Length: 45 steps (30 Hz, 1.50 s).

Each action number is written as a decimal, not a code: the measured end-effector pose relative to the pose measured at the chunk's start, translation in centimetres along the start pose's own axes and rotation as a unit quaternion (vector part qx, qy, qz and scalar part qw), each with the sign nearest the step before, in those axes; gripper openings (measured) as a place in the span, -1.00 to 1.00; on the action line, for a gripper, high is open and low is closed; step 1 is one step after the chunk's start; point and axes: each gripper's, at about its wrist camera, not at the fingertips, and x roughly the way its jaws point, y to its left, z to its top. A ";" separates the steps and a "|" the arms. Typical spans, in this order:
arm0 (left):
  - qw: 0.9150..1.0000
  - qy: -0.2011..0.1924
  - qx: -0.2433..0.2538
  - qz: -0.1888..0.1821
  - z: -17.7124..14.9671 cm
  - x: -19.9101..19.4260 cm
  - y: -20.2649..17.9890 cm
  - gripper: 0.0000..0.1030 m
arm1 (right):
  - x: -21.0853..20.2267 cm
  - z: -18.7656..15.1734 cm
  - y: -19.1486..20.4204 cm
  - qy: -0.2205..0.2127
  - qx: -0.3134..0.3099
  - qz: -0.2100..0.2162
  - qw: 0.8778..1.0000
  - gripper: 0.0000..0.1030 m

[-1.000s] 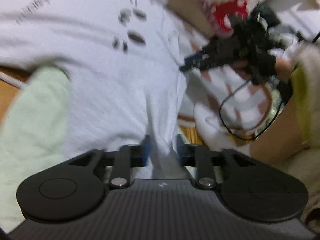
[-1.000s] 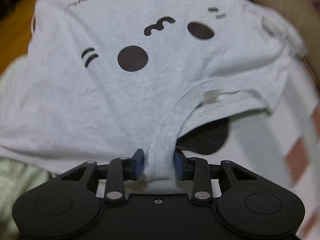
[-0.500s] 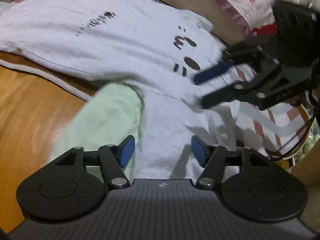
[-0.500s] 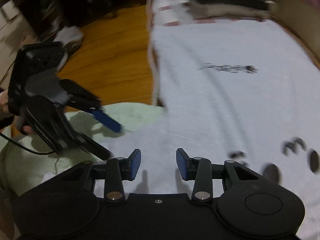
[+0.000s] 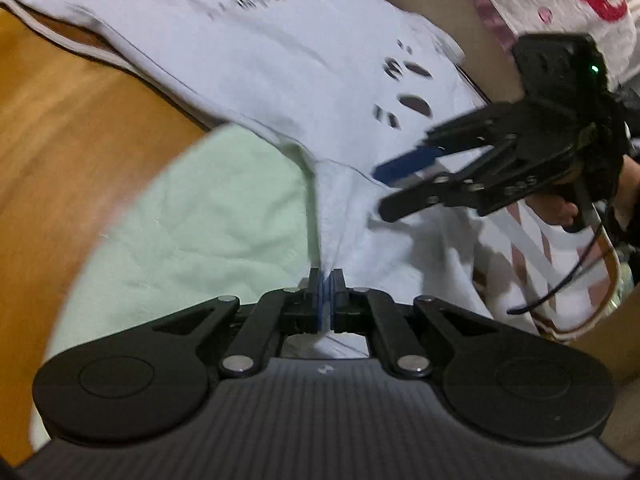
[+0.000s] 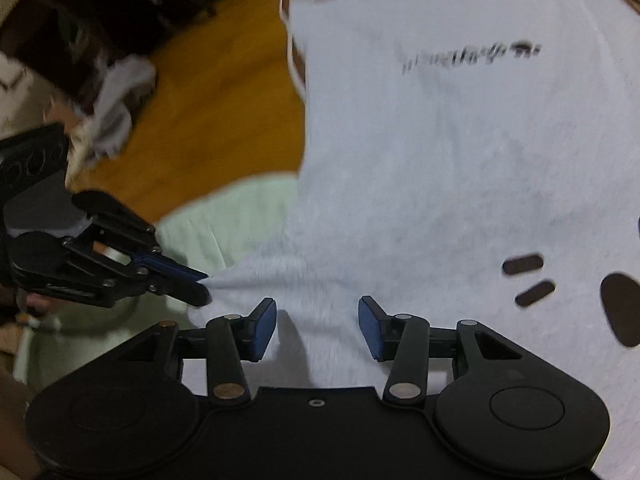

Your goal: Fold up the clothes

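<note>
A white T-shirt [image 5: 280, 80] with a black face print and a line of lettering lies spread out flat. My left gripper [image 5: 327, 292] is shut on a pinched fold at the shirt's near edge; the right wrist view shows its tips [image 6: 202, 286] holding that corner. My right gripper [image 6: 317, 326] hovers over the T-shirt [image 6: 440, 160] with its jaws opening; the fabric lies beneath and between the pads, which do not press on it. The left wrist view shows the right gripper [image 5: 384, 191] pointing left above the shirt.
A pale green cloth [image 5: 200, 220] lies under the shirt's left edge on a wooden floor [image 5: 60, 120]. A striped mat [image 5: 532, 248] and a black cable [image 5: 560, 280] are at the right. A pillow with red print [image 5: 560, 0] sits at the far right. A crumpled white cloth [image 6: 116, 108] lies on the floor.
My left gripper opened, shifted and then closed on the shirt's edge. My right gripper let go of the collar, swung across over the shirt's body, and its jaws spread wider.
</note>
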 end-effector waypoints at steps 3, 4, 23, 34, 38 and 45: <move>0.998 -0.010 0.044 0.035 1.1 0.2 -1.1 -0.95 | 0.1 -1.1 0.4 0.009 0.002 0.021 1.000 0.07; 0.998 -0.017 0.049 0.040 1.6 0.1 -1.0 -0.95 | 0.0 -1.7 0.8 0.017 -0.003 0.037 0.999 0.07; 0.998 -0.013 0.054 -0.022 -0.6 -0.8 3.4 -0.72 | -0.9 -5.0 4.7 0.133 -0.020 0.166 0.977 0.10; 0.998 0.016 0.061 -0.016 -1.9 1.1 1.8 -0.92 | 2.8 -4.7 6.2 0.148 -0.014 0.162 0.976 0.28; 0.999 0.036 0.032 -0.013 -2.4 -0.3 3.1 -0.95 | 3.0 -4.9 6.3 0.160 0.005 0.170 0.972 0.28; 0.995 0.035 0.071 0.063 -3.0 -1.0 2.8 -1.00 | 2.5 -6.0 5.1 0.174 0.077 0.203 0.960 0.28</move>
